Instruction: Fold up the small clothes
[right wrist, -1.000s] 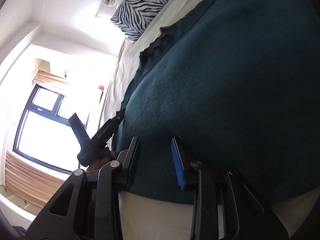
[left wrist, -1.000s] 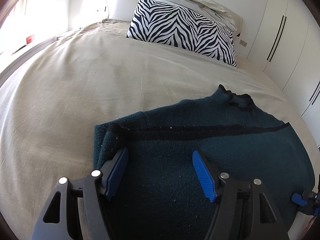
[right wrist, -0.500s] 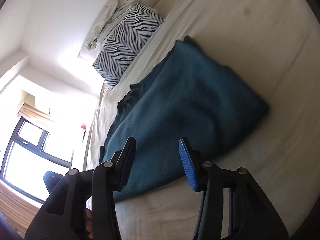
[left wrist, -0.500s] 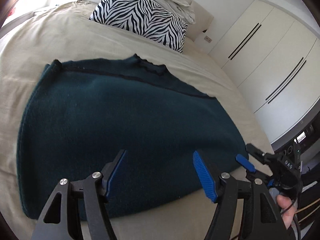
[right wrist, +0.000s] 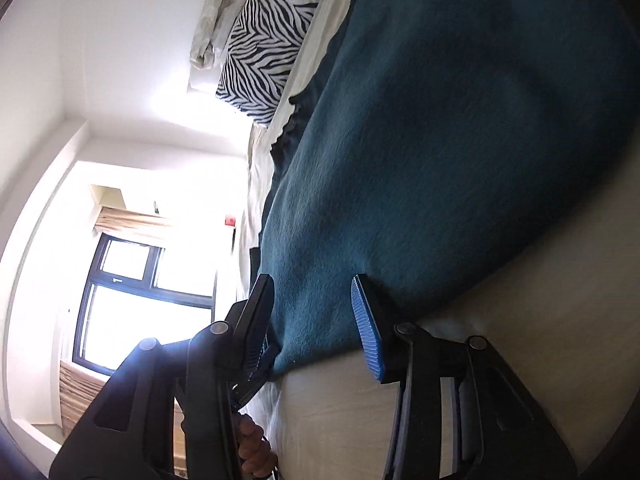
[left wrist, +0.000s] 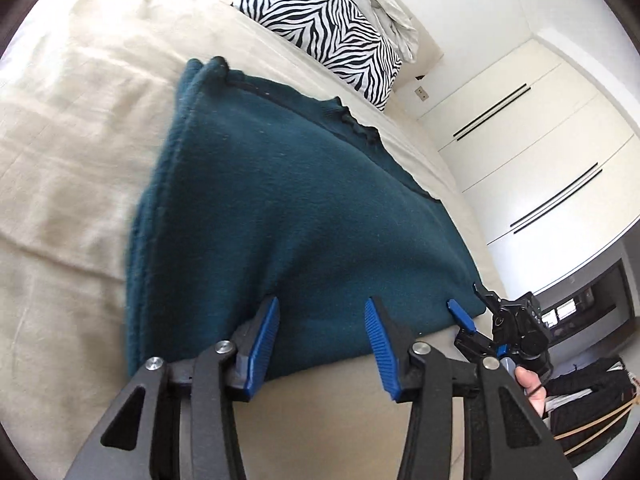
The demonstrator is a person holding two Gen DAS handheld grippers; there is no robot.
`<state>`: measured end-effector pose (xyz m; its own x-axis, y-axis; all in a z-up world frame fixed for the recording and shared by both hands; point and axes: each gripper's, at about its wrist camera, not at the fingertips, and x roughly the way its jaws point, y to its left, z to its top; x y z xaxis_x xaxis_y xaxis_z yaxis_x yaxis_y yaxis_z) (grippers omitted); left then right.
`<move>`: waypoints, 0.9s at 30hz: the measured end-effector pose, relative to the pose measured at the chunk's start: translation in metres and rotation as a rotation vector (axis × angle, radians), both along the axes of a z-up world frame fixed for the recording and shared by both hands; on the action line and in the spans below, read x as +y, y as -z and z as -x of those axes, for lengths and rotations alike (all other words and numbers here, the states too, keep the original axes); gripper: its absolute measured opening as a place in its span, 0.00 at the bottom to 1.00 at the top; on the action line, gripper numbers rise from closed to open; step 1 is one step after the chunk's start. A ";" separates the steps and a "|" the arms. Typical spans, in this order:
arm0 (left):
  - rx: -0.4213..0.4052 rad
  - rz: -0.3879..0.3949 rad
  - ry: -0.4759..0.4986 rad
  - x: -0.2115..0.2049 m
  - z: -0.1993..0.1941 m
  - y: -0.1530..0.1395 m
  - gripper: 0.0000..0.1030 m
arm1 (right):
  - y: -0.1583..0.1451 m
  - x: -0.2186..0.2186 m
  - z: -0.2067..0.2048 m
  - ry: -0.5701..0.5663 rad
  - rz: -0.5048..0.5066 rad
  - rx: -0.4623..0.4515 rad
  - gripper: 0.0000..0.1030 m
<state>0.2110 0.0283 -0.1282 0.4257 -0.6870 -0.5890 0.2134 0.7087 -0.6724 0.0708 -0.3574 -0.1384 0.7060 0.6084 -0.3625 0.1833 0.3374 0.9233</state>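
Both your left gripper [left wrist: 322, 334] and right gripper [right wrist: 312, 320] hang wide open, holding nothing, over the sweater's [left wrist: 304, 208] near hem. Pinch every layer at each corner, then lift both evenly so the fold lands square on the bed [left wrist: 80, 128].

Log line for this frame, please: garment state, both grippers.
teal sweater: folded, flat on bed | left gripper: open at near hem | right gripper: open at near hem | nothing gripped

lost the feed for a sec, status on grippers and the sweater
Left hand-held gripper open, right hand-held gripper open, both at near hem. Teal sweater flat on bed. Nothing in the way.
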 end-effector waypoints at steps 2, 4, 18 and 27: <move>0.000 -0.017 -0.023 0.012 0.003 0.000 0.43 | 0.001 -0.026 0.010 0.074 -0.006 0.000 0.37; 0.003 -0.020 -0.040 0.022 0.007 -0.001 0.43 | 0.000 -0.054 0.024 0.160 -0.012 -0.001 0.37; -0.125 -0.320 -0.220 0.049 0.029 -0.052 0.74 | -0.087 -0.052 0.070 0.170 0.354 -0.015 0.54; -0.135 -0.450 -0.220 0.026 0.008 -0.052 0.74 | -0.122 0.059 0.010 -0.088 0.473 -0.079 0.55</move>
